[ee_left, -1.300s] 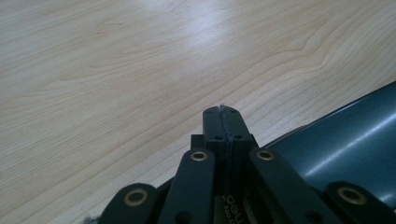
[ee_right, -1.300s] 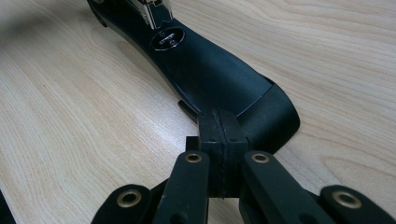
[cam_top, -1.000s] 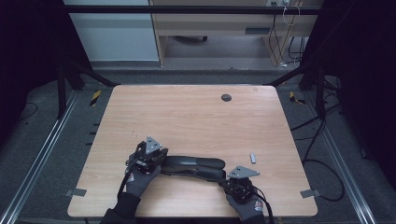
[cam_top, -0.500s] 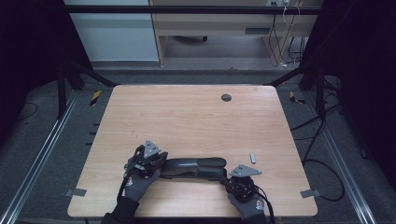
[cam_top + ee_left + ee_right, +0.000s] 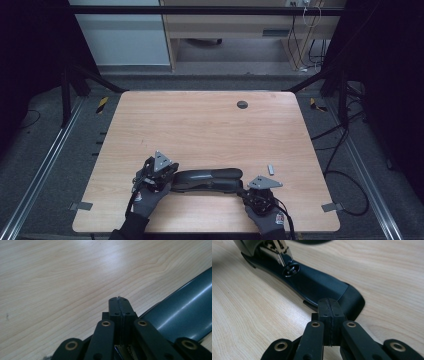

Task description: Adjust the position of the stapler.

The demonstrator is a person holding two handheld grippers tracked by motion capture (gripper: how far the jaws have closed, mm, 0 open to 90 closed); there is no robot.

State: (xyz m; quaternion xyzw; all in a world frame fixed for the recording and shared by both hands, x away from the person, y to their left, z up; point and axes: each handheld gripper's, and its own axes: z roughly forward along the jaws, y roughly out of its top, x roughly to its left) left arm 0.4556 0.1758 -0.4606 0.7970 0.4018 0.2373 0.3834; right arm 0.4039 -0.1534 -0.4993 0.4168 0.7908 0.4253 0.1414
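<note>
High view: left gripper [image 5: 167, 172], jaws shut and empty, sits at the left end of the stapler [image 5: 207, 179]; right gripper [image 5: 245, 188], also shut on nothing, sits at its right end. Risk: ungripped, the stapler may slide or pivot on the table [image 5: 200, 125] if either closed tip pushes it.

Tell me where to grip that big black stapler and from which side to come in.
Grip the stapler across its long top handle near the middle, coming straight down from above. It lies flat on the table, lengthwise between the shut left gripper and shut right gripper, so its narrow width probably suits the jaws; its flat base looks too low to catch.
</note>
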